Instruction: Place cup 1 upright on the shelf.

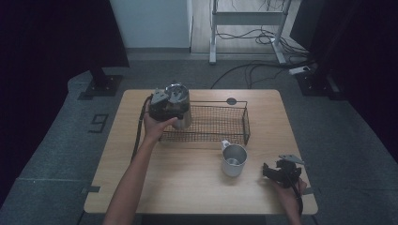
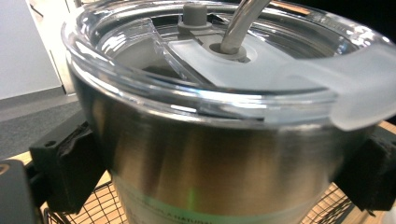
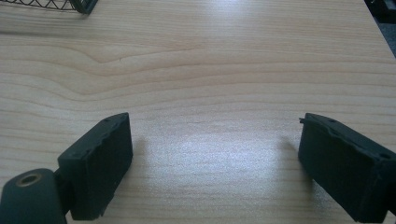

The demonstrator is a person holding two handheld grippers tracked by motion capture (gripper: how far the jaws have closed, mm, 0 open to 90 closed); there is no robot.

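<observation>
High view: the left gripper holds a steel tumbler over the left end of the wire basket; a steel mug stands nearby.

Left gripper view: both jaws clamp the tumbler; lowering it in seems next.

Right gripper view: the right gripper rests empty, jaws apart, over the table.

Tumbler base cut off by bottom edge of left gripper view; printed band lettering too blurred to read. Straw cut off at top edge. Wire basket cut off at top edge of right gripper view. Left tongs tips hidden behind tumbler in high view.
</observation>
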